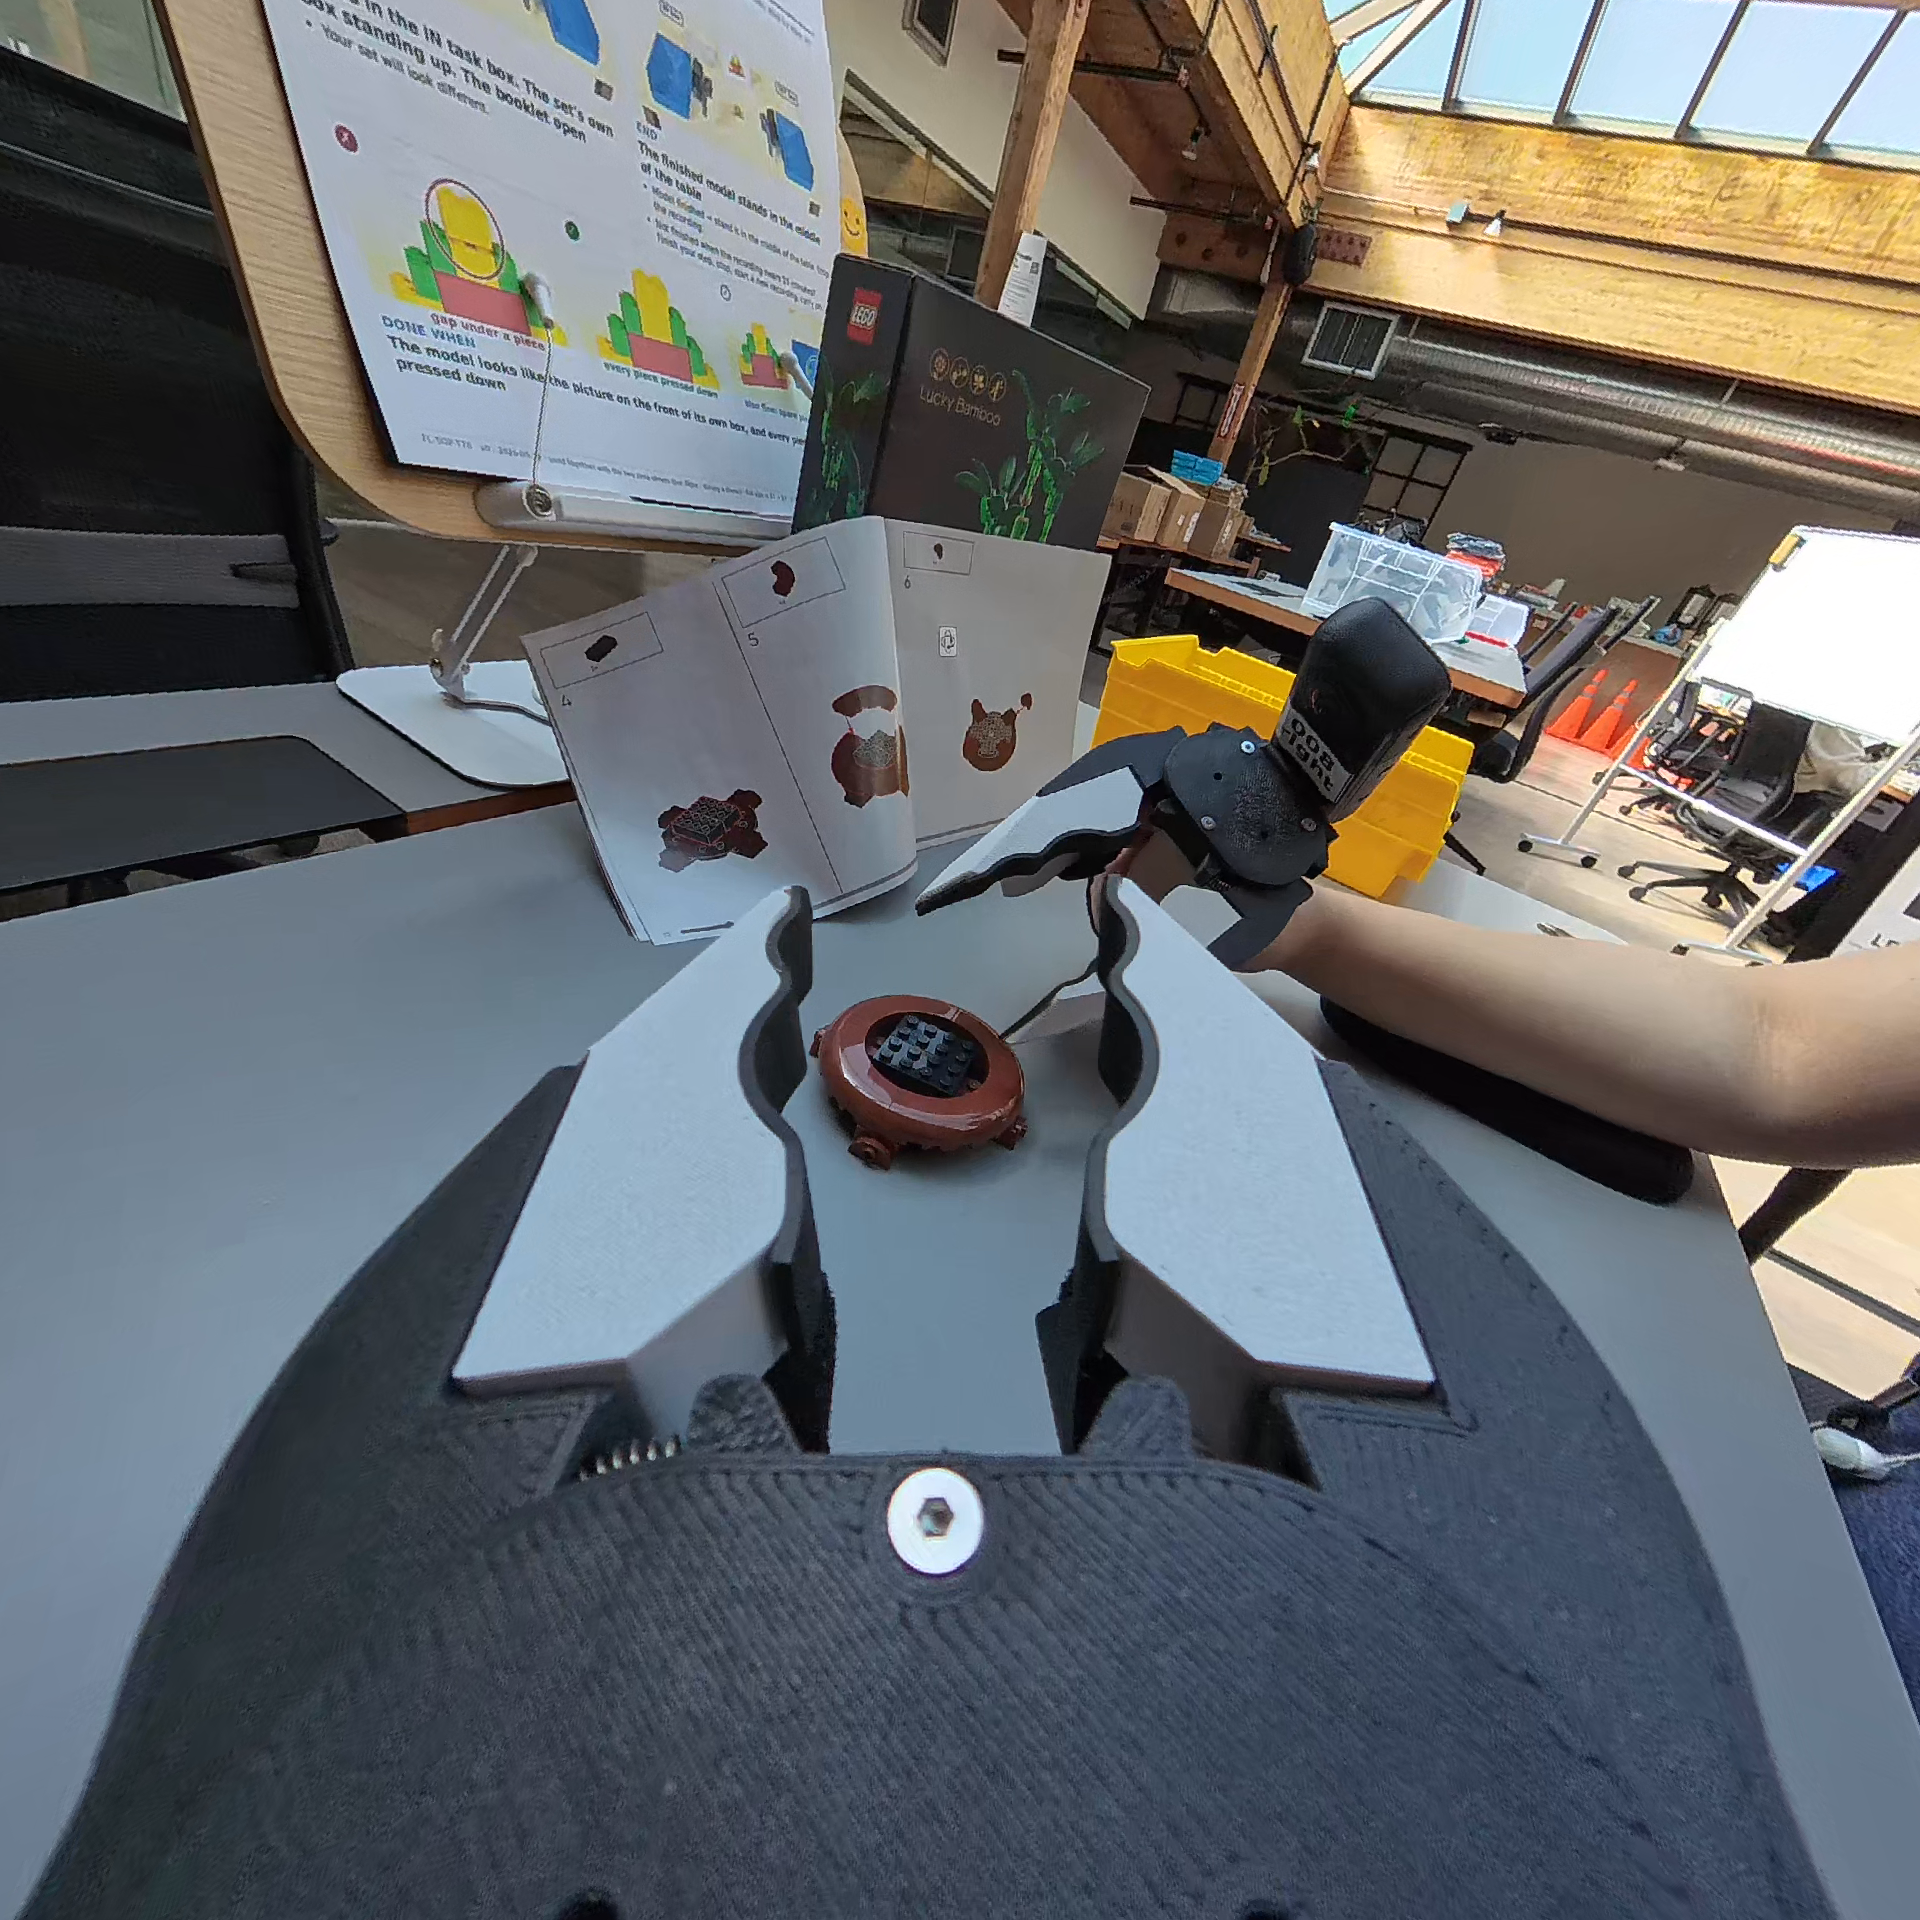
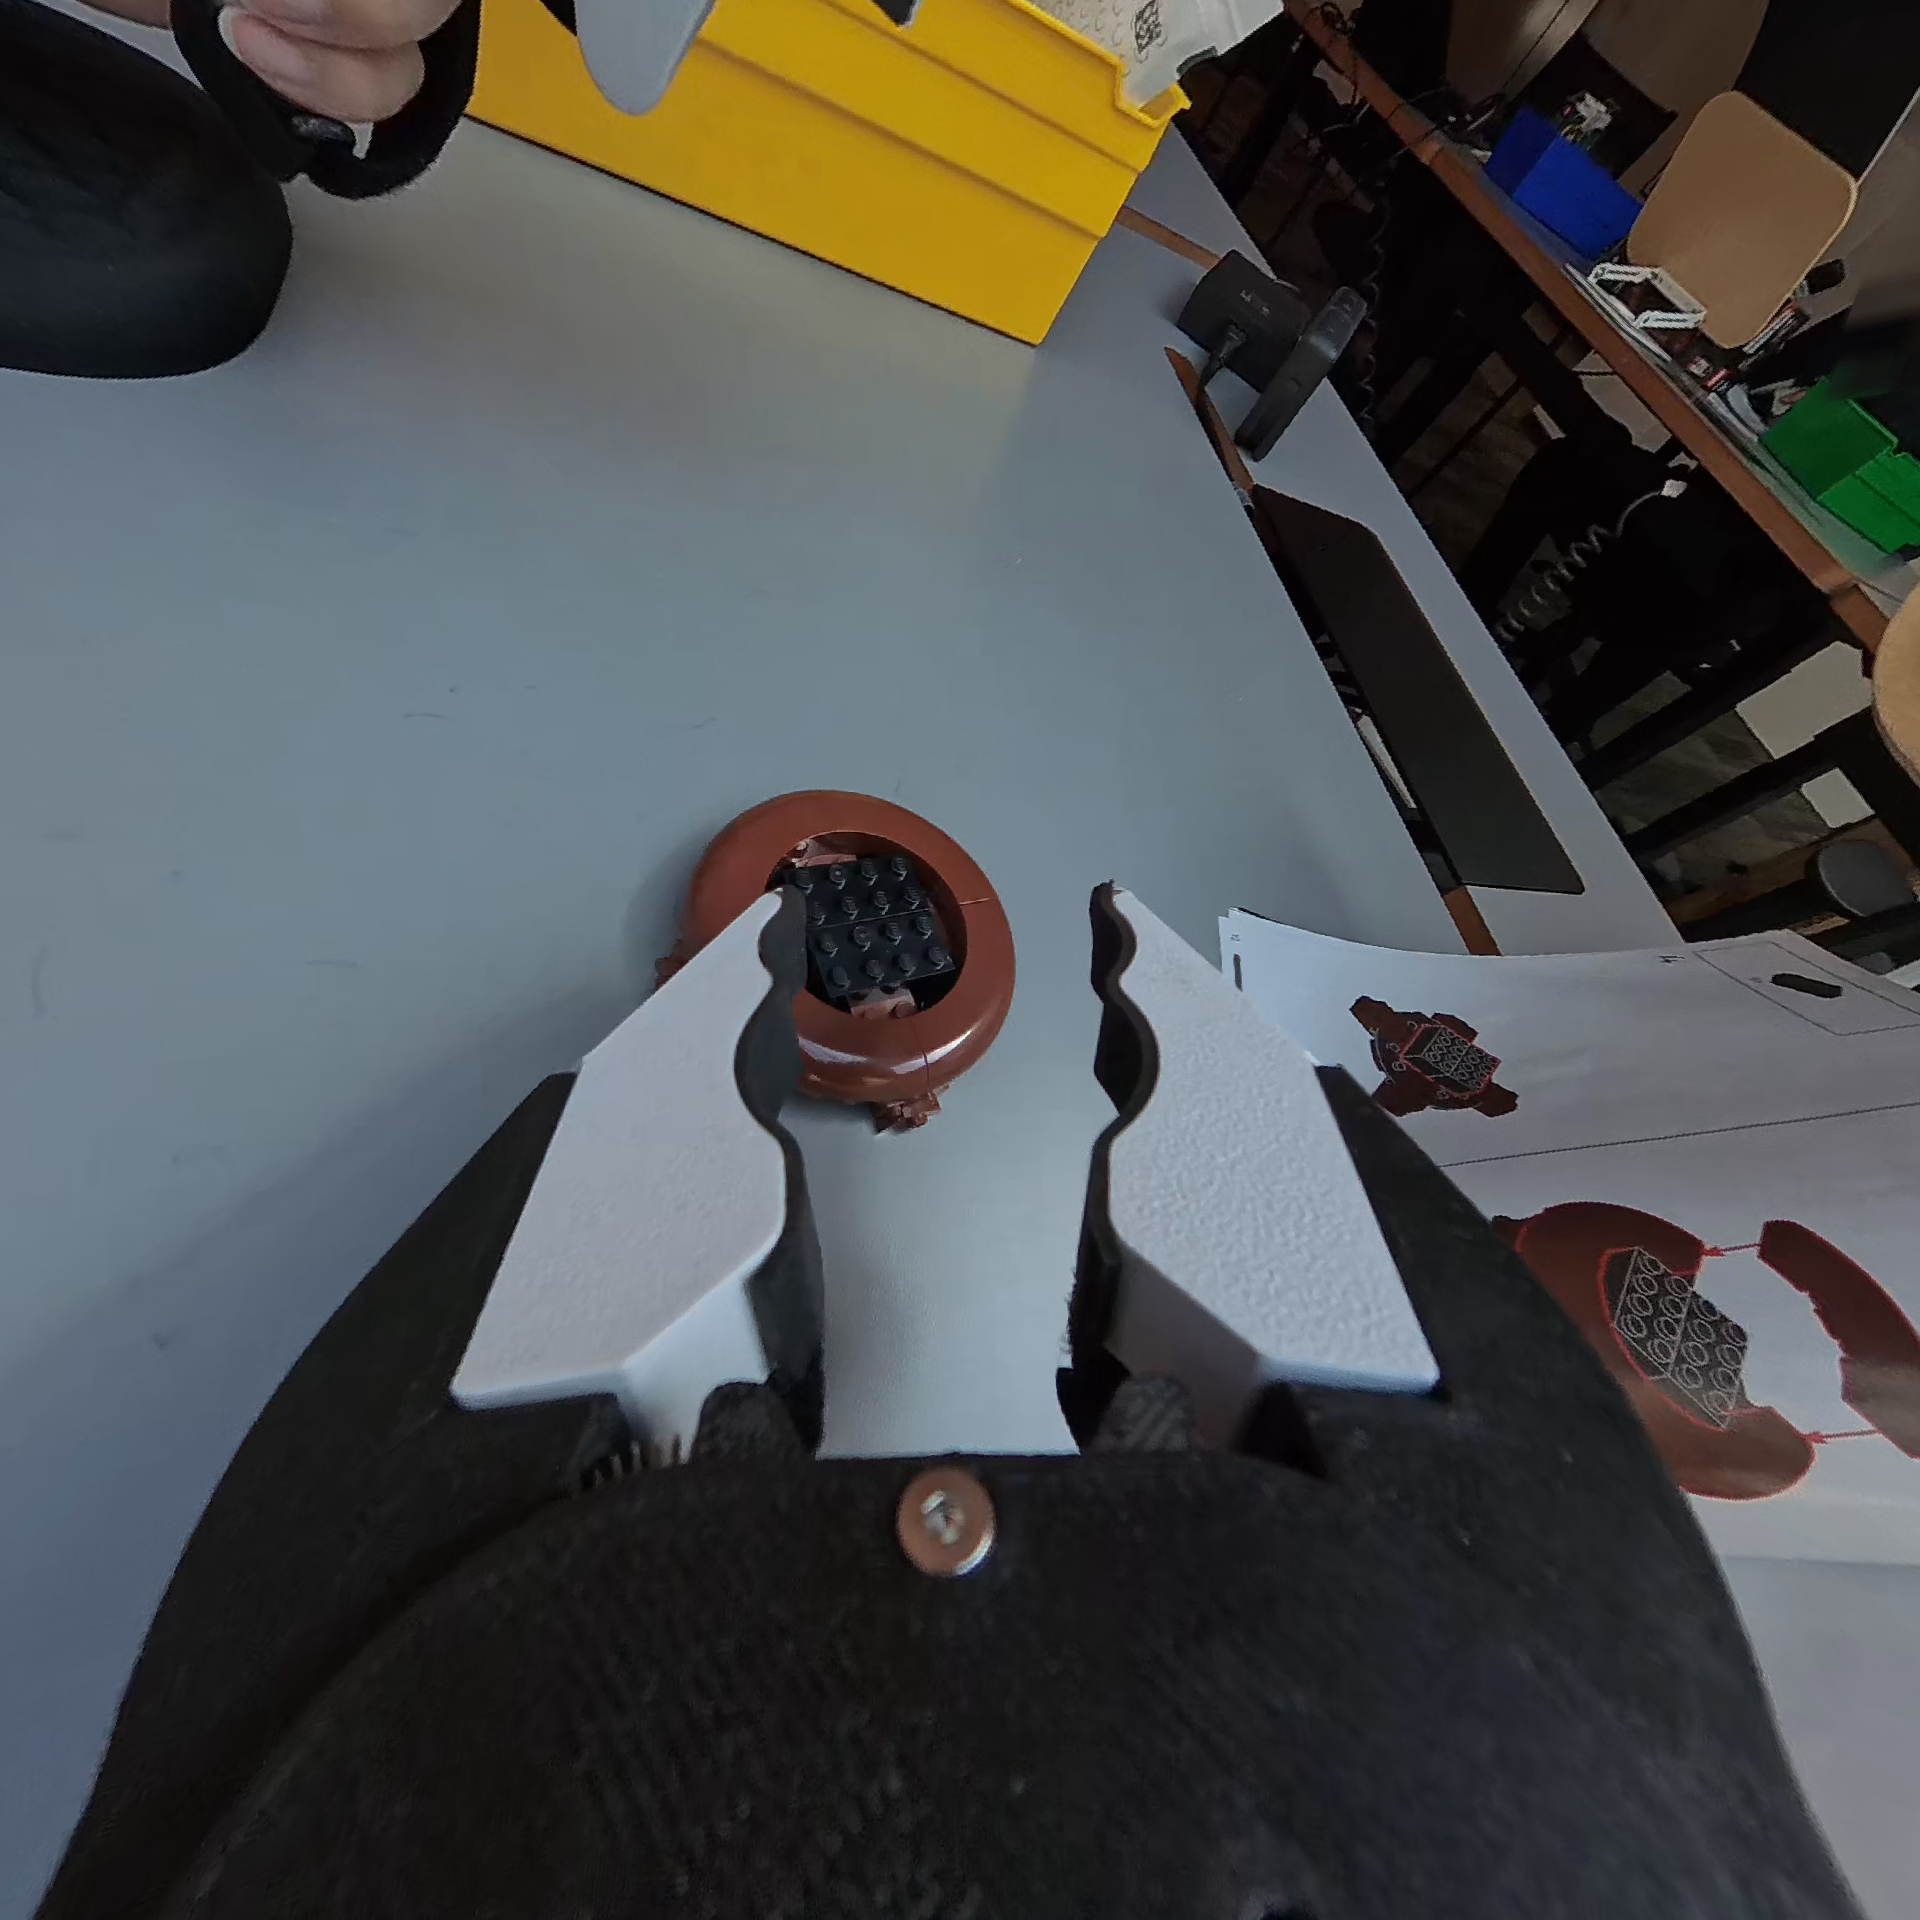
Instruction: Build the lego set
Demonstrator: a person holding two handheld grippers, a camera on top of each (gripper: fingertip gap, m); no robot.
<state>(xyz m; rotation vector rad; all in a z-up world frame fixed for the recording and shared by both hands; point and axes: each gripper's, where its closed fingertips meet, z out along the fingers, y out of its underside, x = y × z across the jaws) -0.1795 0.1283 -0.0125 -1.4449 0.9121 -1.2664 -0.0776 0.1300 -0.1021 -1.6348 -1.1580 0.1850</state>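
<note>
resting flat, studs up, the round brown lego base [image 1: 920,1081] lies ungripped between the spread left tool [image 1: 951,935].

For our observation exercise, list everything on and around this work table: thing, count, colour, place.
Lego model: one, brown ring around black studded plates, table centre.
Instruction booklet: one, white, open, standing behind the model.
Set box: one, black, upright behind the booklet.
Bin: one, yellow, table's far side.
Poster board: one, white on wood, on a stand.
Table: one, grey.
Left gripper: open, empty.
Right gripper: open, empty.
</note>
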